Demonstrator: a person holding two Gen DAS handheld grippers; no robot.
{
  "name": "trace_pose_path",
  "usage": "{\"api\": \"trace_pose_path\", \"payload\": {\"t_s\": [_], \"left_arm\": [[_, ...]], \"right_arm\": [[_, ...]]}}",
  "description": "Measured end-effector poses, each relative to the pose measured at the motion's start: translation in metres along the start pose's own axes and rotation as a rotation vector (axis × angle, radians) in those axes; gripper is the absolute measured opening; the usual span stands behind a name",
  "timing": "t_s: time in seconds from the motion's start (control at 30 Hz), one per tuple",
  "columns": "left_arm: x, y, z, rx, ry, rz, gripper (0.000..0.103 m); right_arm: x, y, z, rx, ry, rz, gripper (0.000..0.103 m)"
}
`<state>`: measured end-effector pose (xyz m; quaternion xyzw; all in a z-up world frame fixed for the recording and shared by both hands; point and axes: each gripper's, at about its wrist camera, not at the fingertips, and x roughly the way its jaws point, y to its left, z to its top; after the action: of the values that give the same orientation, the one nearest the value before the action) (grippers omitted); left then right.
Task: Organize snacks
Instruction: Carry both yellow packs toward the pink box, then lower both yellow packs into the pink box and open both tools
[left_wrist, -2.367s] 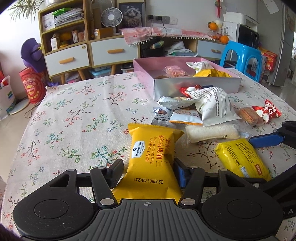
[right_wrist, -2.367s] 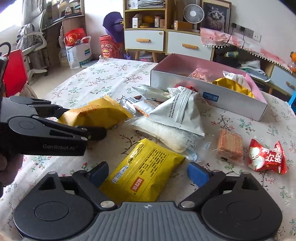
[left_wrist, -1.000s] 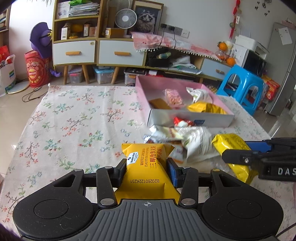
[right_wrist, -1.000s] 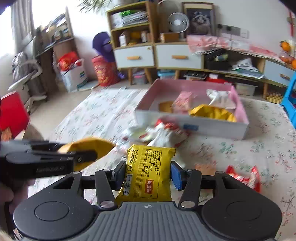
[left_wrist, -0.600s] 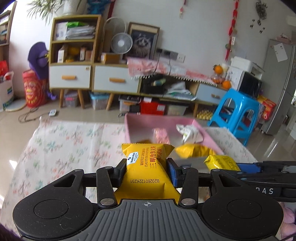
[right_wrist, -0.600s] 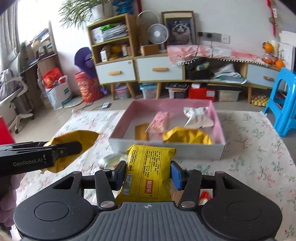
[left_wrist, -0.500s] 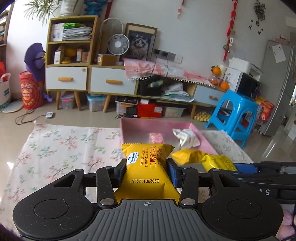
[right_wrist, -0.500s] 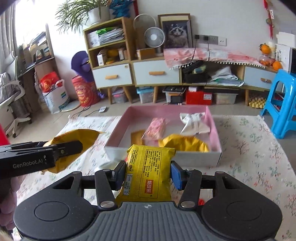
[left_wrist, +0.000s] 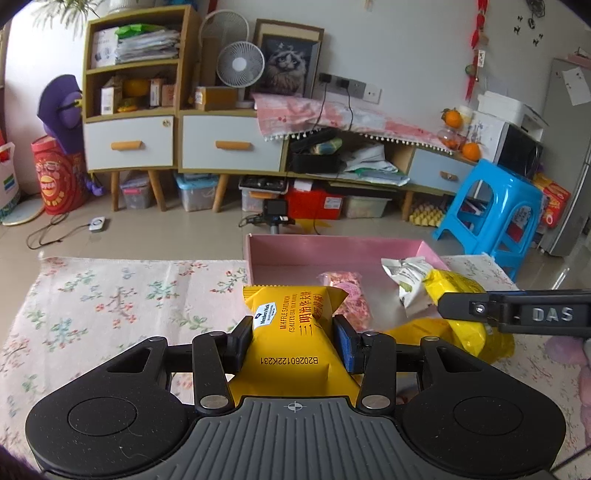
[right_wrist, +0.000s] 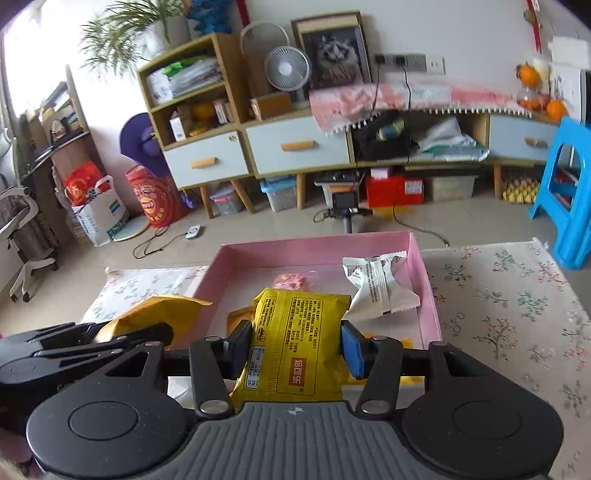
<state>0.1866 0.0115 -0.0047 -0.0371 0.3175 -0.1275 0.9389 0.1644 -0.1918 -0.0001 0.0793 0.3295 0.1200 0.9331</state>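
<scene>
Yellow waffle packet (left_wrist: 291, 343): pinched at its sides by the left tongs (left_wrist: 291, 341), black pad on one side and blue pad on the other, lifted above the tabletop (left_wrist: 110, 295) at the near left corner of the pink box (left_wrist: 332, 245)
Left tongs seen from the right: the black arm (right_wrist: 74, 350) reaches in low on the left of the right view, the orange-yellow packet (right_wrist: 166, 310) sticking out past its tip, beside the box's left wall
Yellow printed packet (right_wrist: 295, 343): squeezed between the pads of the right tongs (right_wrist: 293, 349), held in the air over the near part of the pink box (right_wrist: 317, 245)
Right tongs seen from the left: a black bar marked DAS (left_wrist: 517, 314) crosses in from the right, its yellow packet (left_wrist: 461, 306) showing around the tip
Inside the box: a pink speckled snack (right_wrist: 291, 281) towards the middle, a white crinkled packet (right_wrist: 376, 284) against the right wall, and another yellow packet (left_wrist: 417, 330) mostly hidden near the front
Tabletop: a floral cloth (right_wrist: 517, 295) covers it on both sides of the box
Floor beyond: a blue plastic stool (left_wrist: 487, 214) on the right, storage boxes under a low cabinet (left_wrist: 229, 144) with white drawers
Back wall: a small white fan (left_wrist: 240, 62) and a framed animal picture (left_wrist: 288, 59) on the cabinet
</scene>
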Motion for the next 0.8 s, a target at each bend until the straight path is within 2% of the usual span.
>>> {"api": "trace_pose_path", "payload": {"t_s": [0.17,0.37,0.63,0.8], "left_arm": [[0.026,0.0,0.01,0.003,0.014,0.012,0.042],[0.048,-0.005,0.018,0.033,0.03,0.042,0.042],[0.061,-0.009,0.021,0.076,0.023,0.065,0.042],[0.062,-0.013,0.022,0.108,0.02,0.052,0.044]], "right_arm": [[0.033,-0.009,0.014,0.013,0.027,-0.039,0.041],[0.056,-0.013,0.024,0.04,0.037,-0.046,0.041],[0.072,-0.01,0.03,0.005,0.05,-0.089,0.041],[0.076,-0.015,0.03,0.006,0.06,-0.119,0.04]]}}
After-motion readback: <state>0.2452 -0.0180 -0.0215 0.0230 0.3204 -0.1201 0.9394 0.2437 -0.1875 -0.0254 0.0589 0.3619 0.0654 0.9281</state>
